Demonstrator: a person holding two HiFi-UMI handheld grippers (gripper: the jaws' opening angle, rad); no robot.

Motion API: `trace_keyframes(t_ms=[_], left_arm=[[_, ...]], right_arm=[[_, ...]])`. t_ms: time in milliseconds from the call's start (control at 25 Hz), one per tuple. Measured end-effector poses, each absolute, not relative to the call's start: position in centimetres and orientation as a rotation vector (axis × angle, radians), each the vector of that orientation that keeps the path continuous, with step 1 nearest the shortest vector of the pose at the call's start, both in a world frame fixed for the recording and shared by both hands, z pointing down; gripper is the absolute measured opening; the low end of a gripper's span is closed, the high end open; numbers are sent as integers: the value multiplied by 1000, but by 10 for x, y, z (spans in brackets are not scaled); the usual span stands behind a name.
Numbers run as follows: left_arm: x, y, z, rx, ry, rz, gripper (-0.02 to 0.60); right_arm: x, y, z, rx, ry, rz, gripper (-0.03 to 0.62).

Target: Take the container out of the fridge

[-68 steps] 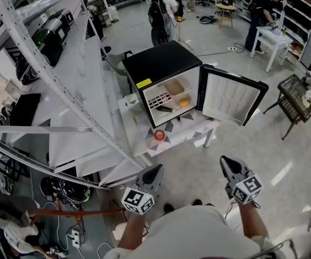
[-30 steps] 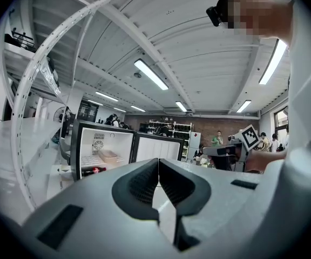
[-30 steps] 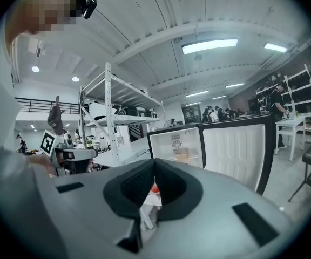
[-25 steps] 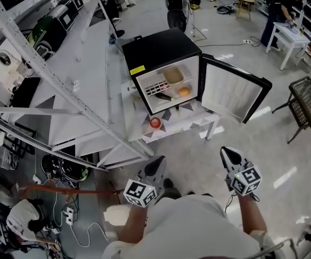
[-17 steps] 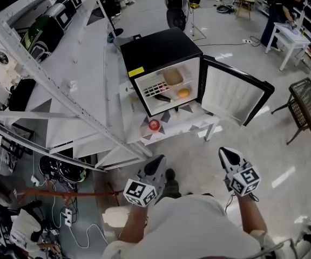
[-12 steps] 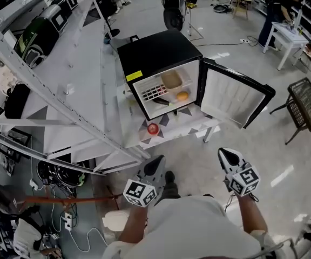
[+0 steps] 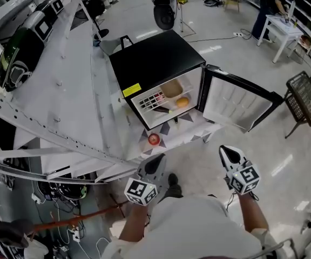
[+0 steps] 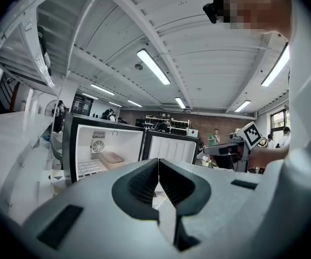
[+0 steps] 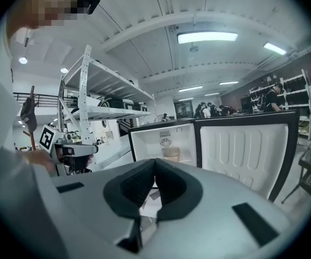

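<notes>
So the container (image 7: 173, 88) is a tan, squarish tub on the upper shelf of the fridge (image 7: 154, 61), toward the right side, with open shelf to its left. Below it lie an orange fruit (image 7: 182, 102) and something dark and long (image 7: 161, 110) that I can't make out. The door (image 7: 236, 104) hangs wide open to the right, its edge sticking out past the low table (image 7: 190, 129) the fridge stands on. A red fruit (image 7: 154, 139) sits alone on the table's front left corner. Between the table and the person there's bare floor (image 7: 198, 169), so there's room straight ahead. A white metal rack (image 7: 63, 117) crowds in just beside the fridge on the left. The left gripper (image 7: 156, 159) and right gripper (image 7: 224, 151) hover over that floor, well apart from the fridge, both with jaws pressed together and nothing between them.
</notes>
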State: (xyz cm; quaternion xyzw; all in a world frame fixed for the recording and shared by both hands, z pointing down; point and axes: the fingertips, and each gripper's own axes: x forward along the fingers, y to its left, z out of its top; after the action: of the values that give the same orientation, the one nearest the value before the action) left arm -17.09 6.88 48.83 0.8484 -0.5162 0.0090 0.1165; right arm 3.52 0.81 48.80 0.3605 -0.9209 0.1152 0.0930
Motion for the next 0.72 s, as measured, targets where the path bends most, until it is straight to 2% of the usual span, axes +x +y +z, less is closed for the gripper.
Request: trace_keyframes(t_ms=[720], left_arm=[[-219,-45,505,2667,-1192,120,5]], right_arm=[[-18,-57,489,1384,-2570,301,7]])
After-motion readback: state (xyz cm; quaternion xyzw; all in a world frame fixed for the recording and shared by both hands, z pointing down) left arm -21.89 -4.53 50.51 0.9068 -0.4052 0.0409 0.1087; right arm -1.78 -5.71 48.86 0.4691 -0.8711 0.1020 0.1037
